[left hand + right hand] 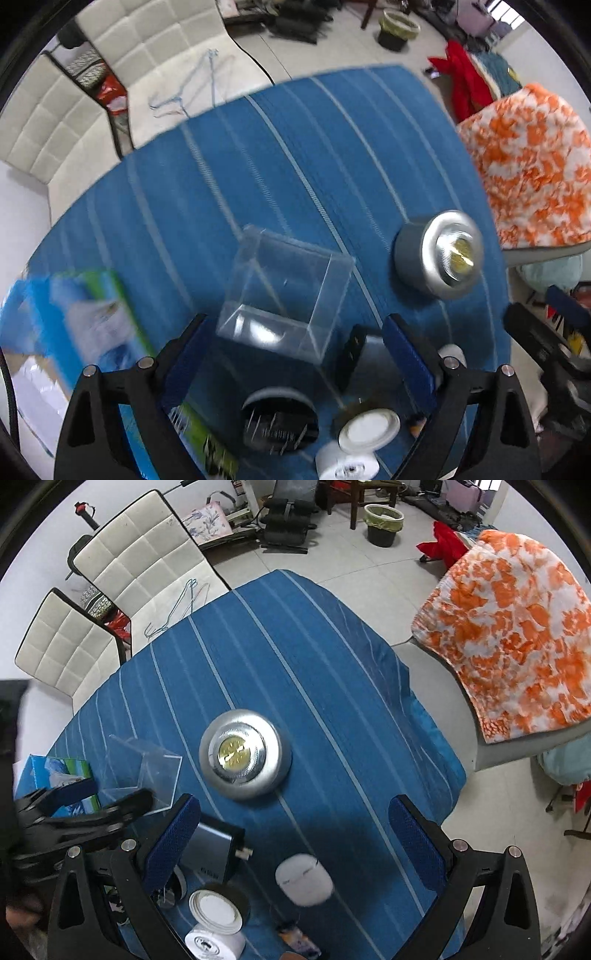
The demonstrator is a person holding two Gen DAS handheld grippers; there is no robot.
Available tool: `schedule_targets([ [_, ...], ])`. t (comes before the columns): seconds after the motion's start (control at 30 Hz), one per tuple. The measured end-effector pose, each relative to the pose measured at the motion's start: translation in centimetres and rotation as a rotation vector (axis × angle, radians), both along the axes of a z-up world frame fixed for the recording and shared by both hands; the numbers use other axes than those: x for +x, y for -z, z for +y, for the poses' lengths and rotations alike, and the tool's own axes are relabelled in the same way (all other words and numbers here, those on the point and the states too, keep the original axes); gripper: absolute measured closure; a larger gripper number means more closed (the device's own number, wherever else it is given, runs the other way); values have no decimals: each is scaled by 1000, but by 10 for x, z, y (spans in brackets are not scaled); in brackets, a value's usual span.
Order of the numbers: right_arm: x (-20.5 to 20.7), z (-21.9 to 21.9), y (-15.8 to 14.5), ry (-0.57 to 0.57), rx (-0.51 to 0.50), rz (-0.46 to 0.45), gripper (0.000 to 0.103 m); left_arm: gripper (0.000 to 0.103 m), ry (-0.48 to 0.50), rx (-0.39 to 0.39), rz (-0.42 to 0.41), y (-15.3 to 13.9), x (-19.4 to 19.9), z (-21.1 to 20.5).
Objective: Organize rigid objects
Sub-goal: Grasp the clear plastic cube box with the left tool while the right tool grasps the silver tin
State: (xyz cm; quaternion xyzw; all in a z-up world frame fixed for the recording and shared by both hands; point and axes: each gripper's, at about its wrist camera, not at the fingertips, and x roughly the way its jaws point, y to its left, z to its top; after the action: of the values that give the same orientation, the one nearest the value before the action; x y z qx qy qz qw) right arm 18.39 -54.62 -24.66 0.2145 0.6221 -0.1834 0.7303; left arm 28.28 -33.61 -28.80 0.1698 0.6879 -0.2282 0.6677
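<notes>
A clear plastic box (284,291) stands on the blue striped tablecloth (295,147), its near edge level with the tips of my left gripper (295,332), which is open and holds nothing. A round silver lamp (439,254) lies to the right of the box. In the right wrist view the lamp (245,755) sits ahead of my right gripper (295,808), open and empty. Below it lie a grey adapter (214,849), a white oval case (303,878), a white-lidded jar (218,910) and a white roll (214,941). The left gripper (107,794) reaches toward the clear box (144,771).
A blue and green tissue box (59,779) sits at the table's left edge. White padded chairs (140,554) stand beyond the far left side. A chair draped in orange and white cloth (517,627) is on the right. The table's far half is bare cloth.
</notes>
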Motion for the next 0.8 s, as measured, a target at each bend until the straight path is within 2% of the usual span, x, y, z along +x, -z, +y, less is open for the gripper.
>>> schedule_targets([
  [0.13, 11, 0, 13, -10, 17, 8, 0, 10, -1, 43, 47, 27, 13, -6],
  [0.2, 18, 0, 17, -10, 35, 10, 0, 18, -4, 46, 56, 34, 16, -4],
  [0.23, 22, 2, 21, -12, 44, 12, 0, 30, -7, 47, 55, 36, 18, -3],
  [0.27, 26, 4, 25, -14, 51, 16, 0, 34, -15, 44, 62, 38, 19, 0],
  [0.37, 39, 6, 40, -7, 94, 31, 0, 36, -66, 9, 55, 37, 19, 10],
  [0.47, 49, 11, 58, 1, 118, 72, 2, 37, -144, 21, 14, 35, 18, 25],
  [0.53, 55, 13, 69, 9, 132, 98, 3, 37, -179, 13, 16, 37, 15, 34],
  [0.6, 60, 14, 83, 19, 141, 131, 9, 37, -178, 27, 28, 42, 11, 38],
  [0.67, 63, 15, 96, 26, 150, 167, 24, 37, -160, 49, 3, 45, 10, 37],
  [0.8, 64, 21, 102, 24, 114, 175, 26, 39, -166, 55, -6, 41, 2, 41],
])
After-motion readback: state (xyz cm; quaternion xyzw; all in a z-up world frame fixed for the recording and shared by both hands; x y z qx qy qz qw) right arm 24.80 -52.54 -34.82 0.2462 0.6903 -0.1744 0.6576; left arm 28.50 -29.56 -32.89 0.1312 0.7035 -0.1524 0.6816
